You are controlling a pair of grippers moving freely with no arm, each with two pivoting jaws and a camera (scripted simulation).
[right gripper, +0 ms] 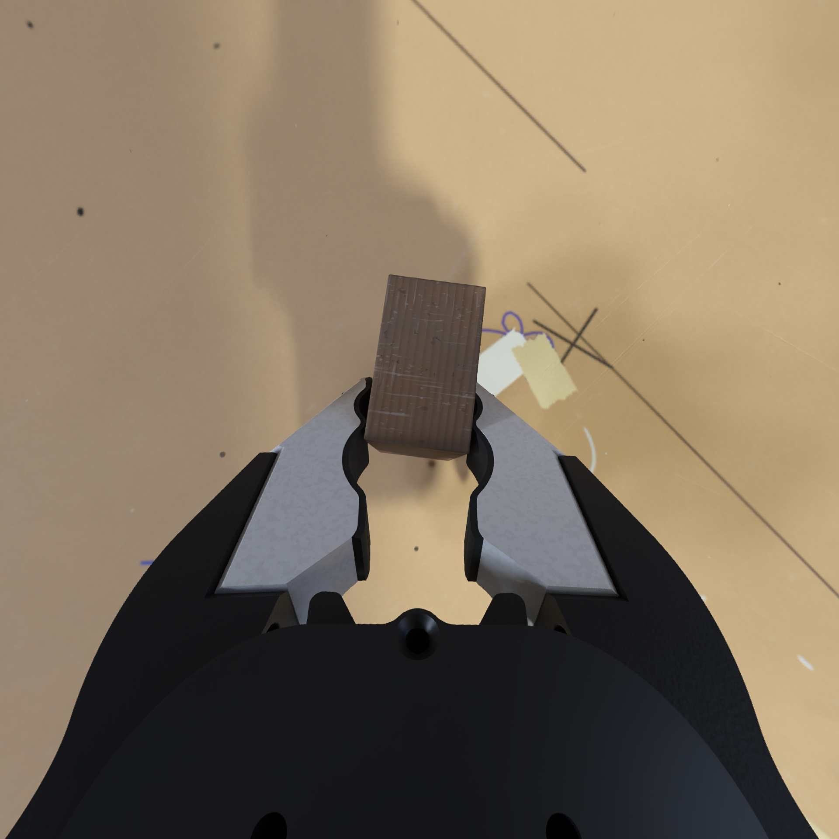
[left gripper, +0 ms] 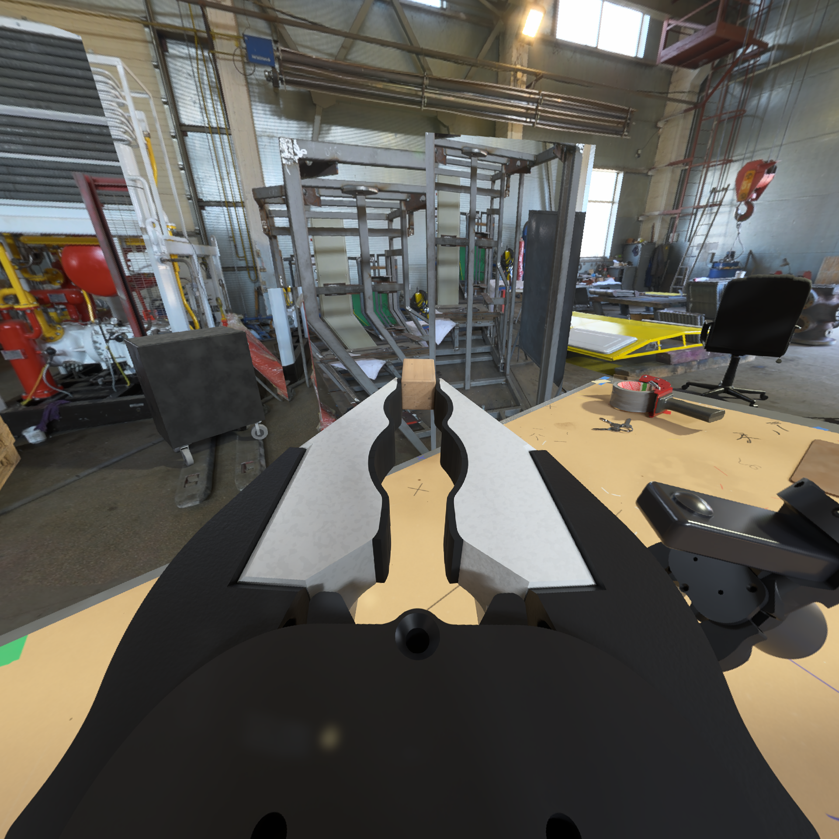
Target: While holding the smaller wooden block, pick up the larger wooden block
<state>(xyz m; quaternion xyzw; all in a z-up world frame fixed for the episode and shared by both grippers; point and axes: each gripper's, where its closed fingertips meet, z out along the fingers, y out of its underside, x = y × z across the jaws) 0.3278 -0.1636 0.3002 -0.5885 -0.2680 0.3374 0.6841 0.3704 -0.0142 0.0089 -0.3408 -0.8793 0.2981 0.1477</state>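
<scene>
Our left tool [left gripper: 418, 386] pinches the small pale block [left gripper: 418, 383]; our right tool [right gripper: 422, 408] clamps the larger brown block [right gripper: 426, 363] above the worktop [right gripper: 181, 181].

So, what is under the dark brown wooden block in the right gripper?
Under the dark brown rectangular wooden block shows tan tabletop with pale tape pieces; the block covers part of them.

The small light wooden block [left gripper: 418, 383] sits pinched up high. The big dark brown block [right gripper: 426, 367] hangs above the worktop [right gripper: 181, 227].
</scene>
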